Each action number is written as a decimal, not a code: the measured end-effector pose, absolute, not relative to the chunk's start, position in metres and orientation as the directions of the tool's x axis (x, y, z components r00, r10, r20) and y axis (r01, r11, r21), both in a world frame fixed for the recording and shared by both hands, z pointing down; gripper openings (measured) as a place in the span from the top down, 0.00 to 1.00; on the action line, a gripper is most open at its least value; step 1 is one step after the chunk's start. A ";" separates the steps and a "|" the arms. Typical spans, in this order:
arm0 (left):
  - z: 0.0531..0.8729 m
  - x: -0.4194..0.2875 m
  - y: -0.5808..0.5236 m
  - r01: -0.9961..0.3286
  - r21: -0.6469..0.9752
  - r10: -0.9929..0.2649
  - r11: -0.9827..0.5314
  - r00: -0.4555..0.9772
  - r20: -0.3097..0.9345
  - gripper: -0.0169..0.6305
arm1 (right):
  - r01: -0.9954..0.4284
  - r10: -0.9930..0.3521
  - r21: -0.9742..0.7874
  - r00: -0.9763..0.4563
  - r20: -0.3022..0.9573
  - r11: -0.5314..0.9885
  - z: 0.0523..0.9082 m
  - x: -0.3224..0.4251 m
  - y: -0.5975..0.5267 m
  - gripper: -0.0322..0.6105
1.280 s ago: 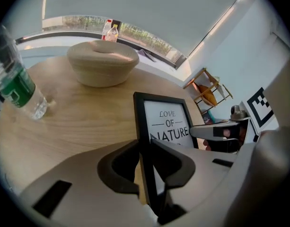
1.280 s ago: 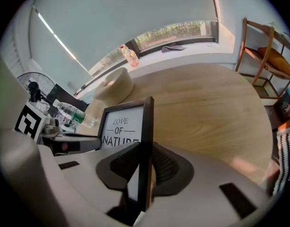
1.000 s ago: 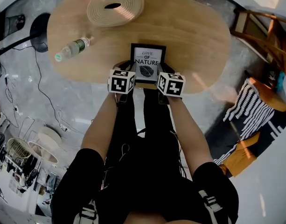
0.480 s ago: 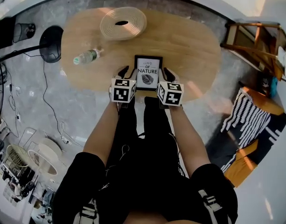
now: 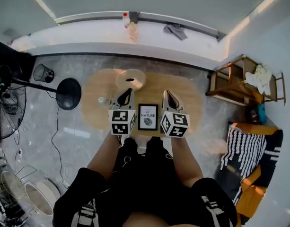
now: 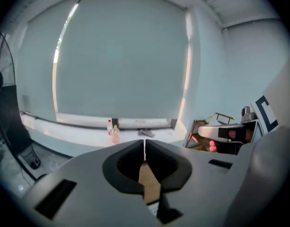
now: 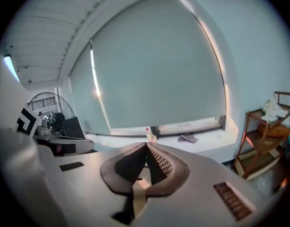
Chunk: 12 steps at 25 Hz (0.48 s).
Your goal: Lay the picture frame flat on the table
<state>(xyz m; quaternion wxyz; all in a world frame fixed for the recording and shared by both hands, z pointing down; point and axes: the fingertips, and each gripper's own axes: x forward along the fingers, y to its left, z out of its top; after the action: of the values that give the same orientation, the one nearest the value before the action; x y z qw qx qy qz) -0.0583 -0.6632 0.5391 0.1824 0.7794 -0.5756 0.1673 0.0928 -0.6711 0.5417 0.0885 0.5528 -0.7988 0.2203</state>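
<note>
The black picture frame [image 5: 147, 117] with a white "NATURE" print lies face up near the front edge of the oval wooden table [image 5: 192, 103]. Neither gripper touches it. My left gripper [image 5: 128, 91] is held up to the frame's left and points forward over the table. Its jaws are shut with nothing between them, and in the left gripper view the left gripper [image 6: 144, 144] shows its tips meeting. My right gripper [image 5: 166, 92] is raised to the frame's right. It too is shut and empty, and in the right gripper view the right gripper [image 7: 146, 145] has its tips together.
A coiled woven mat [image 5: 131, 79] lies at the table's back and a plastic bottle [image 5: 105, 100] at its left. A floor fan [image 5: 69, 93] stands left of the table. At the right are a wooden shelf [image 5: 239, 82] and a striped seat [image 5: 249, 150]. Bottles [image 6: 111, 129] stand on the window sill.
Both grippers have come off the frame's sides and risen, now pointing forward. The head view has pulled up and back, so the table looks smaller. The frame stays on the table.
</note>
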 end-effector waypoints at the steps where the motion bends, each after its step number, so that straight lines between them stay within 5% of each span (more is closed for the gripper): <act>1: 0.504 -0.061 -0.663 -0.958 0.082 -0.861 -0.274 0.283 0.422 0.93 | -0.922 -0.865 -0.243 -0.371 0.337 0.301 0.508 0.093 -0.671 0.93; 7: 0.364 -0.081 -0.625 -0.963 0.002 -0.934 -0.271 0.263 0.240 0.93 | -0.932 -0.934 -0.144 -0.347 0.081 0.333 0.341 0.100 -0.640 0.93; 12: 0.311 -0.089 -0.591 -0.962 -0.046 -0.951 -0.269 0.257 0.175 0.93 | -0.941 -0.941 -0.012 -0.338 -0.004 0.338 0.272 0.093 -0.611 0.93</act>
<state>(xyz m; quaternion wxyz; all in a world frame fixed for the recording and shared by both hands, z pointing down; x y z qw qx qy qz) -0.0893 -0.5913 0.3109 0.0347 0.7920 -0.6037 0.0838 0.0932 -0.6106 0.2721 -0.0053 0.5753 -0.8179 0.0039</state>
